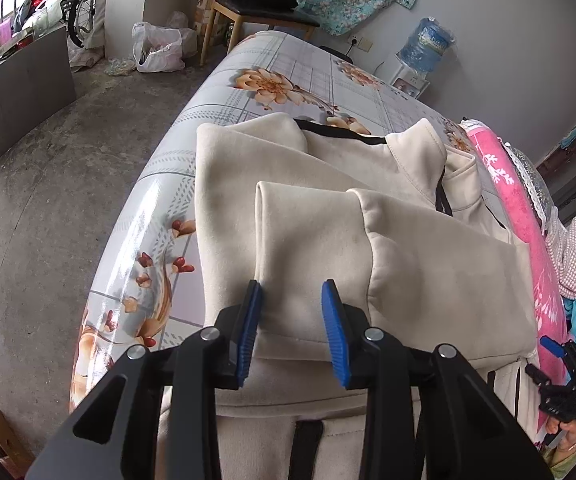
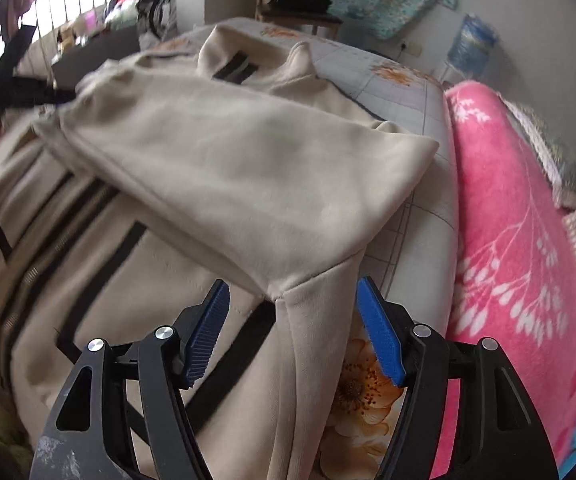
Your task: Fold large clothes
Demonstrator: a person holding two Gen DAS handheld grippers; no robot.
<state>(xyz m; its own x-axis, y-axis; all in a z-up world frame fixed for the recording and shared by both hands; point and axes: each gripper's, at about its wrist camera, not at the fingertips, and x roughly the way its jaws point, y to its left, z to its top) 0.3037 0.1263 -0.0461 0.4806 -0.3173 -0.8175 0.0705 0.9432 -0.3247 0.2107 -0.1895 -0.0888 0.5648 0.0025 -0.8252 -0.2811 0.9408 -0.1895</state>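
Observation:
A large beige jacket (image 1: 328, 208) with black stripes and a zipper lies on the floral bed sheet (image 1: 288, 76), both sleeves folded across its body. My left gripper (image 1: 292, 292) is open, its blue pads just over a folded sleeve cuff, holding nothing. My right gripper (image 2: 292, 292) is open above the jacket's (image 2: 215, 168) right shoulder seam, where the sleeve folds inward. It holds nothing. The right gripper also shows at the left wrist view's lower right edge (image 1: 556, 364). The left gripper shows blurred at the right wrist view's upper left (image 2: 15, 80).
A rolled pink blanket (image 2: 508, 240) lies along the bed's right side. Beyond the bed stand a wooden chair (image 1: 255, 12) with a black bag and a water dispenser (image 1: 428, 48). The concrete floor (image 1: 47, 200) lies left of the bed, with a plastic bag and boxes.

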